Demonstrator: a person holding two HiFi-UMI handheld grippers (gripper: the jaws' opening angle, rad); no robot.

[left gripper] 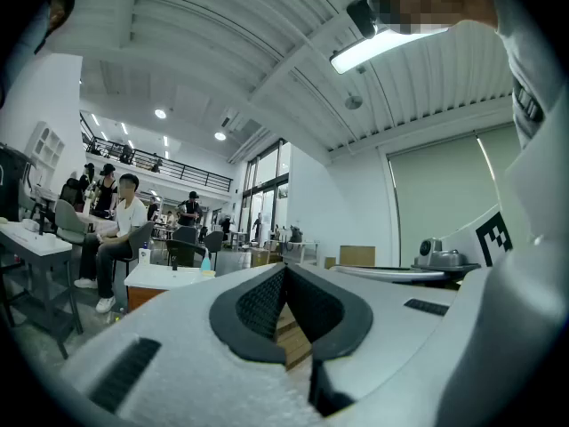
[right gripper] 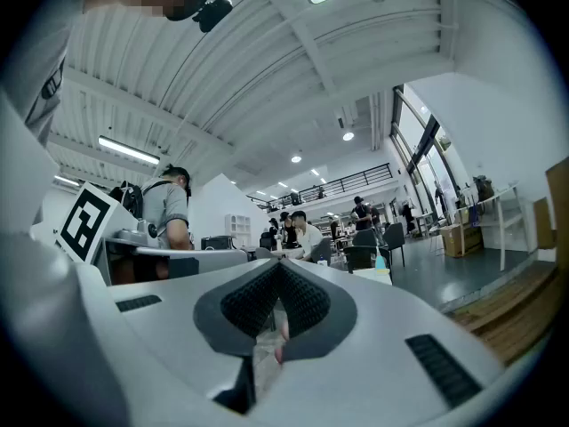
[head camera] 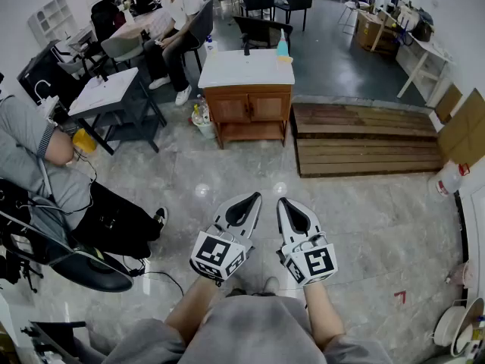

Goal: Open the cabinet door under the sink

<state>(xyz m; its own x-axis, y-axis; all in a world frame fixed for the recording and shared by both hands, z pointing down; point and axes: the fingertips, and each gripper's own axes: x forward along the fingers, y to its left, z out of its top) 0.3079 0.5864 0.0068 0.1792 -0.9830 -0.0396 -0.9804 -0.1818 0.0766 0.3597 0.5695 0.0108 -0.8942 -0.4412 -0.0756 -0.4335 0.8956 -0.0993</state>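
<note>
Left gripper (head camera: 255,197) and right gripper (head camera: 282,202) are held shut, empty — the far cabinet door (head camera: 269,107) is best approached squarely, jaws opened first.

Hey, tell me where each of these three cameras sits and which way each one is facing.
Head view: on the person's head, looking steeply down at the floor; shows both forearms, left gripper, right gripper, sink cabinet ahead.
Left gripper view: on the left gripper, level along its shut jaws; the right gripper's marker cube shows at right.
Right gripper view: on the right gripper, level along its shut jaws; the left gripper's marker cube shows at left.
Shared: all three show the sink cabinet.
</note>
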